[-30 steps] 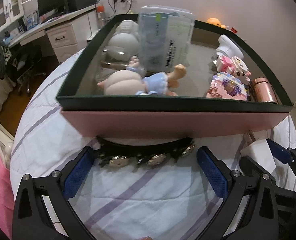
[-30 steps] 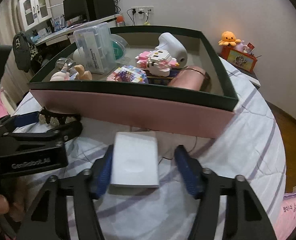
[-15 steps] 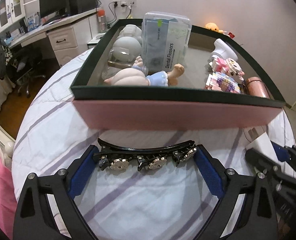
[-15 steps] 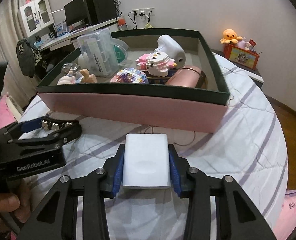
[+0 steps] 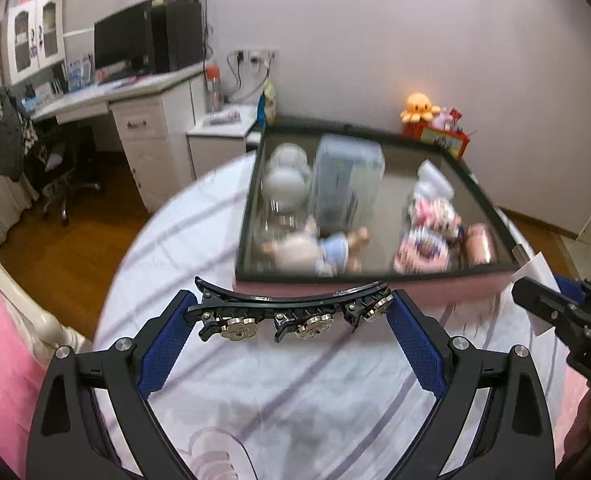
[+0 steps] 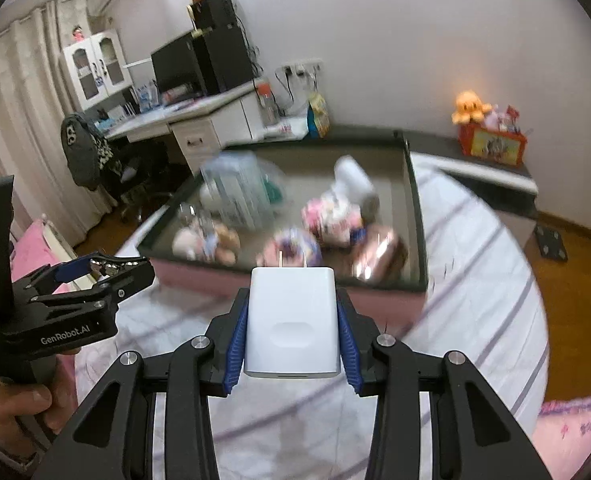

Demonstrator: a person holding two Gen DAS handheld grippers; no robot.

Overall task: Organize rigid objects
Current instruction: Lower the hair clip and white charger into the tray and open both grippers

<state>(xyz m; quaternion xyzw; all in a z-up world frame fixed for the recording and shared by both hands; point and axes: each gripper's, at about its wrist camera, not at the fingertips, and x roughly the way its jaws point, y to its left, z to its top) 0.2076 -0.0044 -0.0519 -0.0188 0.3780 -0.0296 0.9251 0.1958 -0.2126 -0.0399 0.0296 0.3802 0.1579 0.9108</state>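
Left gripper point(image 5: 291, 316) clamps the hair clip point(image 5: 291, 310), right gripper point(image 6: 292, 316) the charger point(image 6: 292, 320), seemingly clear of the box's near edge point(image 6: 287, 280).

Both claws raised off the bed, hair clip point(image 5: 291, 312) and white charger point(image 6: 293, 320) lifted, box point(image 5: 375, 280) farther off

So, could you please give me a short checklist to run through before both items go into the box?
1. Left claw holds the hair clip by both ends: ok.
2. Right claw squeezes the white charger on both sides: ok.
3. Both items lifted off the bedspread: ok.
4. Box open on top, no lid: ok.
5. Free floor inside the box, between the doll and the pink block toy: cannot tell, the picture is blurred.
6. Charger prongs point away from the claw: ok.
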